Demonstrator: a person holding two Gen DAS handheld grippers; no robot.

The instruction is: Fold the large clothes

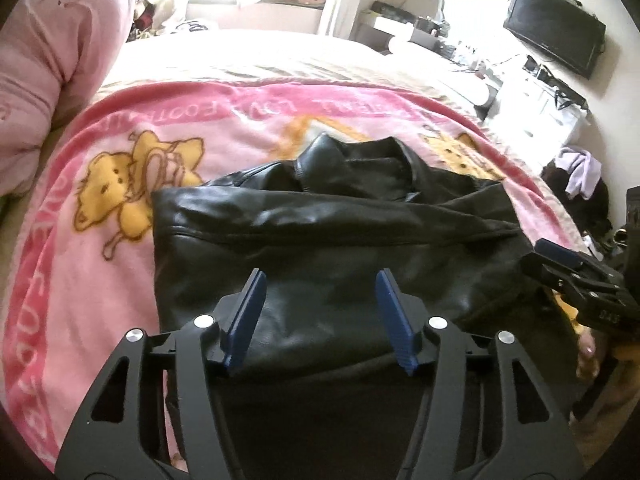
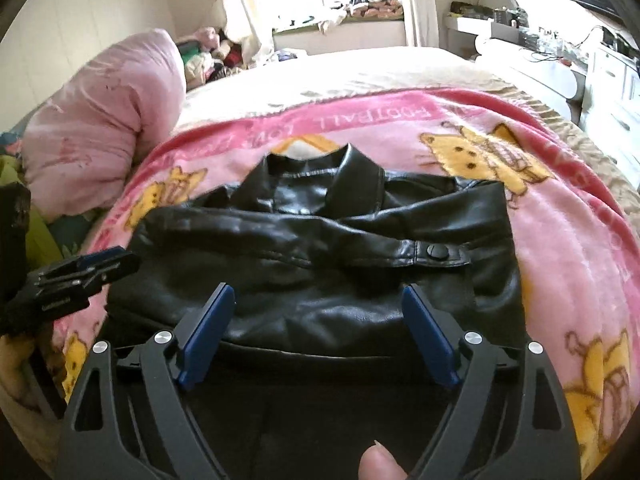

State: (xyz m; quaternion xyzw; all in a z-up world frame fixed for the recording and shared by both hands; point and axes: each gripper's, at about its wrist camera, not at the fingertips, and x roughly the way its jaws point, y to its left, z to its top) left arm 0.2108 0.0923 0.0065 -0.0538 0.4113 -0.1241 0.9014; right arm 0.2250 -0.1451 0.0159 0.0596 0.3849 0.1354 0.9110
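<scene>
Black leather fills the middle of both views — the jacket (image 2: 320,248) lies on a pink blanket (image 2: 560,240) with its sleeves folded across its body and its collar toward the top of the frame. Your left gripper (image 1: 320,312) hangs above the jacket's near hem, jaws parted, nothing between them. Your right gripper (image 2: 318,332) is spread wider, also empty. A pink quilt (image 2: 100,128) is bunched at upper left.
</scene>
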